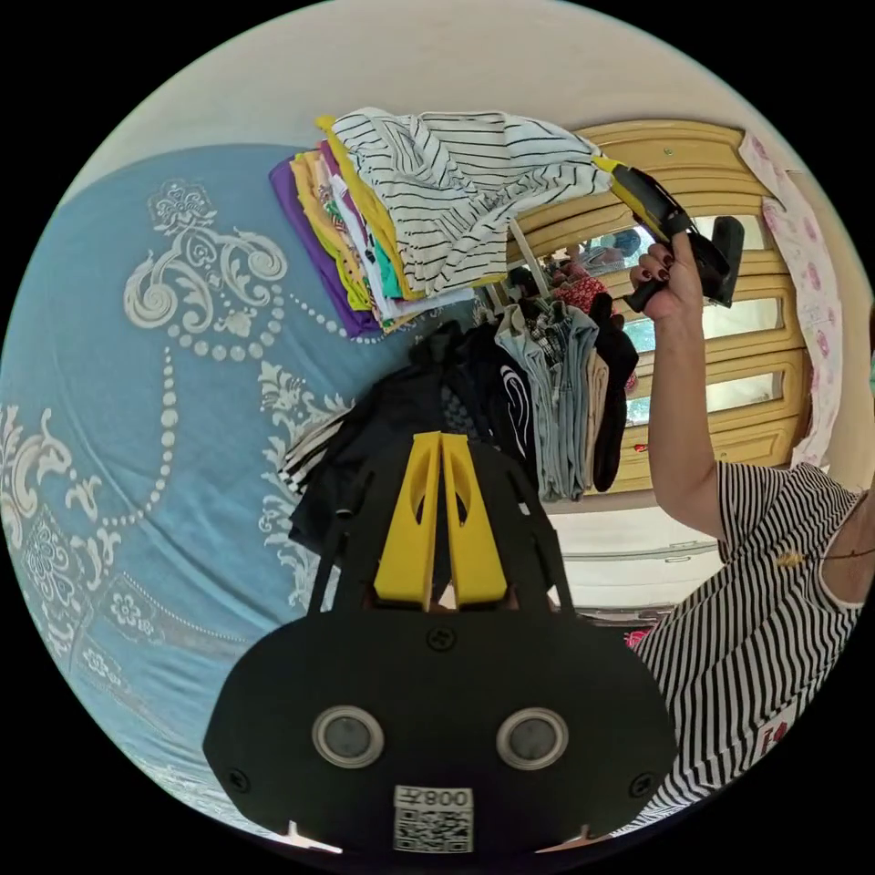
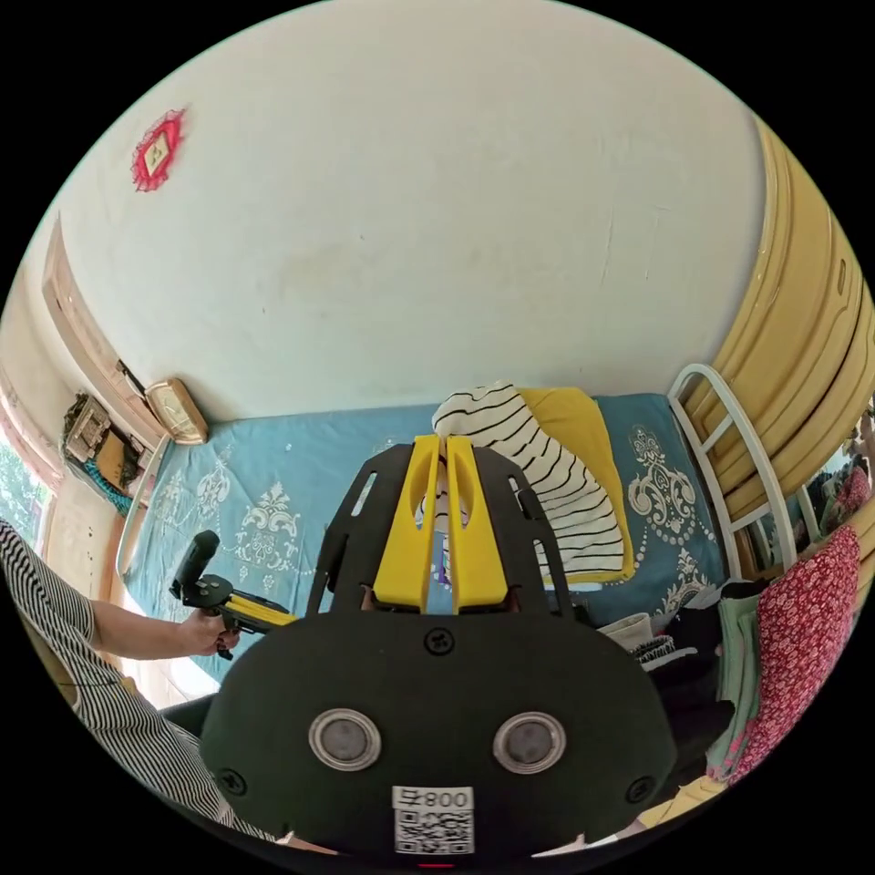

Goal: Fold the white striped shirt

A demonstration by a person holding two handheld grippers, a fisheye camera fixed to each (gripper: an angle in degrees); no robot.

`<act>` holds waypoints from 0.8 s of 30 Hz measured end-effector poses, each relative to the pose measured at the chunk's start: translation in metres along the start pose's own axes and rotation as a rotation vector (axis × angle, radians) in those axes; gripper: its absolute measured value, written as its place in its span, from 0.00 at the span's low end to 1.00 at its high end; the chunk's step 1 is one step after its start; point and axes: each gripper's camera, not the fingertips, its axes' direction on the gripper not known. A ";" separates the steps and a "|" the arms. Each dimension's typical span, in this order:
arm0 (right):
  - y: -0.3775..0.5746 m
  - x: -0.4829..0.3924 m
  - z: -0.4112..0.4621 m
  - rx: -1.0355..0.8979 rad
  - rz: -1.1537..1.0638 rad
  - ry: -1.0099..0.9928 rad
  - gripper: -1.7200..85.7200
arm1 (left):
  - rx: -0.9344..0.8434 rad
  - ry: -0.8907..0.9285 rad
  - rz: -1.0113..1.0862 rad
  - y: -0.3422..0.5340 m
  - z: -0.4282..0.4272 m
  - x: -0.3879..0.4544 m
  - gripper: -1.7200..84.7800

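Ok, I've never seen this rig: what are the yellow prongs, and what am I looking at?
No robot here: a person holds a two-jaw gripper in each hand, each carrying a fisheye camera. The yellow prongs are the jaws. The left gripper view looks past the left gripper, jaws shut on nothing, at a blue bedspread with a stack of folded clothes. The white striped shirt lies on top, and the right gripper, seen in its own view, seems to pinch its edge.
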 end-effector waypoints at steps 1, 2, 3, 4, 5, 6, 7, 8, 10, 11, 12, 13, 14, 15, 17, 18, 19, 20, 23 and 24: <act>0.007 -0.014 -0.004 0.000 -0.010 -0.032 0.03 | 0.002 -0.011 -0.011 0.019 -0.010 0.009 0.02; 0.015 -0.031 -0.008 0.009 -0.022 -0.054 0.03 | 0.007 -0.018 -0.013 0.027 -0.015 0.014 0.02; 0.019 -0.040 -0.010 0.014 -0.028 -0.063 0.03 | 0.026 -0.023 -0.016 0.042 -0.027 0.024 0.02; 0.025 -0.059 -0.013 0.016 -0.045 -0.077 0.03 | 0.057 -0.022 -0.015 0.056 -0.041 0.035 0.02; 0.030 -0.079 -0.016 0.019 -0.063 -0.083 0.03 | 0.077 -0.020 -0.013 0.062 -0.049 0.041 0.02; 0.033 -0.089 -0.018 0.022 -0.074 -0.086 0.03 | 0.115 -0.016 0.004 0.074 -0.064 0.053 0.02; 0.037 -0.111 -0.022 0.025 -0.094 -0.093 0.03 | 0.150 -0.017 0.026 0.084 -0.080 0.067 0.03; 0.040 -0.134 -0.025 0.027 -0.114 -0.100 0.03 | 0.166 -0.017 0.038 0.090 -0.088 0.074 0.03; 0.044 -0.170 -0.031 0.031 -0.144 -0.109 0.03 | 0.222 -0.015 0.093 0.113 -0.121 0.103 0.04; 0.046 -0.196 -0.034 0.033 -0.170 -0.123 0.03 | 0.232 -0.019 0.110 0.120 -0.130 0.111 0.04; 0.048 -0.210 -0.035 0.030 -0.186 -0.126 0.03 | 0.248 -0.032 0.141 0.134 -0.147 0.127 0.04; 0.051 -0.237 -0.036 0.027 -0.209 -0.132 0.03 | 0.272 -0.053 0.162 0.151 -0.165 0.143 0.05; 0.054 -0.264 -0.038 0.023 -0.234 -0.146 0.03 | 0.286 -0.062 0.172 0.160 -0.174 0.150 0.05; 0.055 -0.278 -0.038 0.019 -0.249 -0.151 0.03 | 0.310 -0.079 0.189 0.178 -0.192 0.164 0.05; 0.062 -0.333 -0.039 -0.003 -0.298 -0.202 0.03 | 0.347 -0.100 0.202 0.208 -0.221 0.183 0.05; 0.064 -0.348 -0.039 -0.005 -0.312 -0.217 0.03 | 0.376 -0.123 0.205 0.230 -0.240 0.193 0.05; 0.070 -0.376 -0.039 -0.003 -0.337 -0.237 0.03 | 0.404 -0.143 0.201 0.252 -0.261 0.203 0.06; 0.075 -0.405 -0.039 -0.004 -0.362 -0.264 0.03 | 0.418 -0.148 0.196 0.263 -0.271 0.207 0.06; 0.092 -0.475 -0.034 -0.016 -0.421 -0.316 0.03 | 0.492 -0.164 0.188 0.324 -0.321 0.229 0.06; 0.096 -0.489 -0.032 -0.016 -0.431 -0.329 0.03 | 0.524 -0.186 0.179 0.348 -0.339 0.238 0.05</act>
